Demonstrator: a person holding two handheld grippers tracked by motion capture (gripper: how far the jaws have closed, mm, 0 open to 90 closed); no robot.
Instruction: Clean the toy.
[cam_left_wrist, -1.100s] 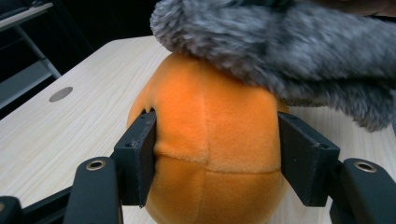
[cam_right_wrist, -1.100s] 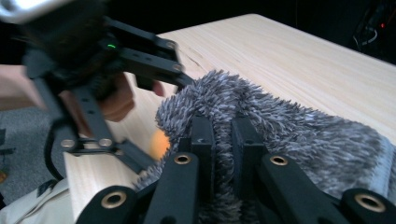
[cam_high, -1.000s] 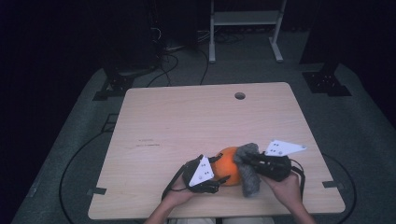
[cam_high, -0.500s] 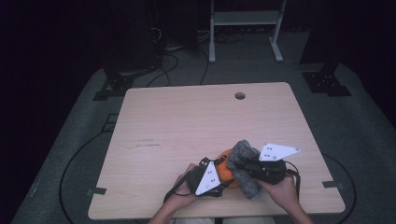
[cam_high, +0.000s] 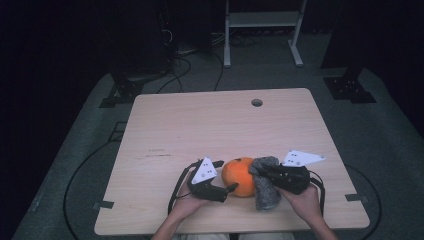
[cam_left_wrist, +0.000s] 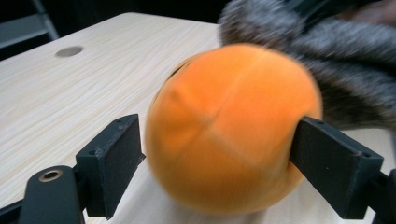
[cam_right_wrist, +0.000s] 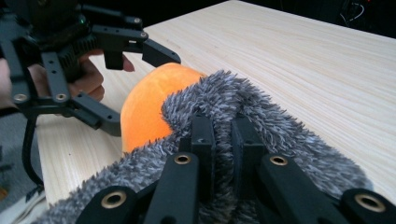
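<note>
Pale wooden tabletop (cam_high: 200, 125) is bearing an orange ball (cam_high: 240, 176); left gripper (cam_high: 227, 190) fingers have just been opening around it, while right gripper (cam_high: 260, 172) fingers are clamping grey fuzzy cloth (cam_high: 265, 192).

1. In the high view, light falls from above onto the table (cam_high: 200, 130); the floor beyond its far edge and both sides sinks into near-black.
2. Soft, short shadows lie near the table's near edge; no glare.
3. In the left gripper view, the orange ball (cam_left_wrist: 231, 128) is blurred and the grey fuzzy cloth (cam_left_wrist: 327, 60) soft.
4. The right gripper view is sharp, bright on wood.
</note>
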